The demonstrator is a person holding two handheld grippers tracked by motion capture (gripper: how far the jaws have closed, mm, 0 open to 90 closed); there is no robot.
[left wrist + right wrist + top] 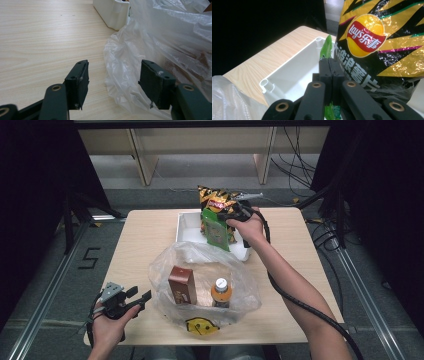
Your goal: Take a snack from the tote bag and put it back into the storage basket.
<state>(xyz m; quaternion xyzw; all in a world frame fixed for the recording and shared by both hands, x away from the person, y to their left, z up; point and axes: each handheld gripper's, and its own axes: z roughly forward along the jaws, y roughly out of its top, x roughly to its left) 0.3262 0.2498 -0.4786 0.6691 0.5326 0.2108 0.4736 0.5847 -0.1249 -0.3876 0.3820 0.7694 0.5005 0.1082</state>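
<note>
Green packet (217, 231) pinched by its top edge in the right gripper (329, 65) above the white tray's (186, 231) far side: light, floppy, crinkly. Left gripper (113, 80) spread beside the plastic bag (150, 32).

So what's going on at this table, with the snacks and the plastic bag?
A person is working two handheld tongs. The right tongs are shut on a green packet, held over the white tray beside a Lay's chip bag. The left tongs hover open at the edge of the clear plastic bag, which already holds a brown carton and an orange bottle.
</note>
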